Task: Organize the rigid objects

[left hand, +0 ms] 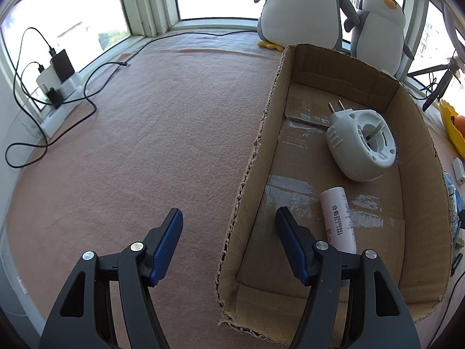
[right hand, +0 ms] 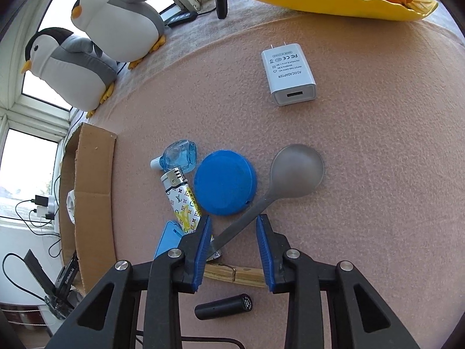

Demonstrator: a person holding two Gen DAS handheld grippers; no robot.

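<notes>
In the left wrist view, a cut-down cardboard box (left hand: 261,133) lies on the pink cloth. It holds a white plug-in device (left hand: 360,142) and a white tube (left hand: 338,221). My left gripper (left hand: 229,211) is open, its jaws either side of the box's left wall, touching nothing. The right wrist view shows a grey spoon (right hand: 296,171), a blue lid (right hand: 225,181), a patterned lighter (right hand: 181,200), a small blue bottle (right hand: 181,155) and a white AC adapter (right hand: 289,74). My right gripper (right hand: 233,218) is low over the cloth, open, with the spoon's handle slanting across the gap.
A wooden clothespin (right hand: 238,274), a black cylinder (right hand: 223,305) and a light blue flat piece (right hand: 168,240) lie under the right gripper. Two plush penguins (right hand: 116,26) stand by the window. A yellow tray (right hand: 334,8) holds oranges. Chargers and cables (left hand: 58,72) lie at far left.
</notes>
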